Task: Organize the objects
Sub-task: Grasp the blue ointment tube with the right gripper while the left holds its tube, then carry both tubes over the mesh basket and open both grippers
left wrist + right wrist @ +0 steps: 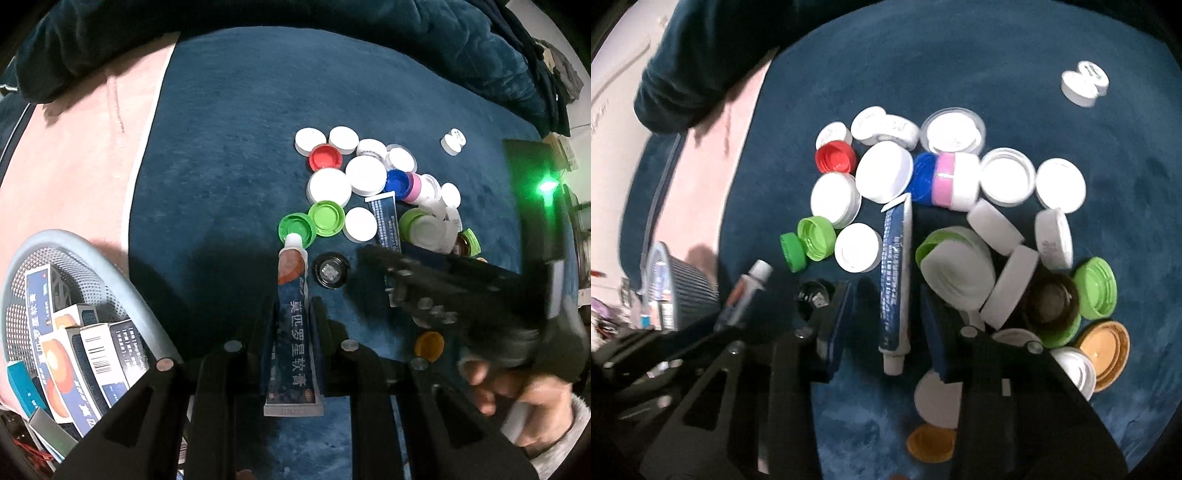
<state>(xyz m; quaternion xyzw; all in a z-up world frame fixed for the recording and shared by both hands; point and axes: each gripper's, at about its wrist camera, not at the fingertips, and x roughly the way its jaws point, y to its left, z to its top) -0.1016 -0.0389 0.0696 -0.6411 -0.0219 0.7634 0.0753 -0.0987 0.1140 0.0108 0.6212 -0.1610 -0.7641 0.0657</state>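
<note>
Your left gripper (pixel 291 314) squeezes one soft, light tube (pixel 291 325) just beside the basket (pixel 110 266), while your right gripper (pixel 886 299) sits wide apart around another tube (pixel 895 280) farther off; grab its stiffer middle.

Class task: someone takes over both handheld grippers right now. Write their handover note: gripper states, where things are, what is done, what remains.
Left gripper: shut on an ointment tube.
Right gripper: open, jaws either side of a second tube lying on the blue cloth; not gripped yet.
Basket at far left already holds several boxes.
Left to do: grip the second tube; the bottle caps remain loose on the cloth.
</note>
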